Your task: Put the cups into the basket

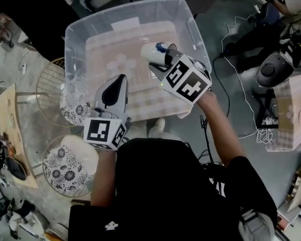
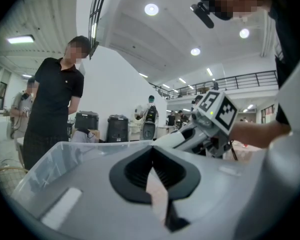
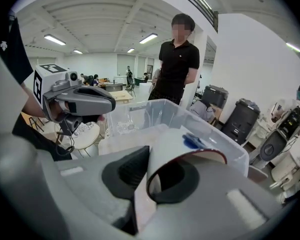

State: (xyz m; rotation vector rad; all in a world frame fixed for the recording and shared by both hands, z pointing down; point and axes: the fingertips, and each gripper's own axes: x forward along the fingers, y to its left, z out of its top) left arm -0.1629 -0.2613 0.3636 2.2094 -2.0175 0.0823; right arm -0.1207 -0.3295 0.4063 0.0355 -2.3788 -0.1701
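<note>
White cup [image 1: 151, 51] with a blue mark, lying tilted, is pinched in the right gripper [image 1: 165, 60] above the inside of the clear plastic bin [image 1: 121, 11]. Left gripper [image 1: 119, 83] has its jaws pressed together on nothing, over the bin's near side.

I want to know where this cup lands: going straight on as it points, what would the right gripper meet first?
Probably the floor of the clear bin: the right gripper, its jaws shut on the white cup, points down into it. Depth is unclear; it could be the far wall.
</note>
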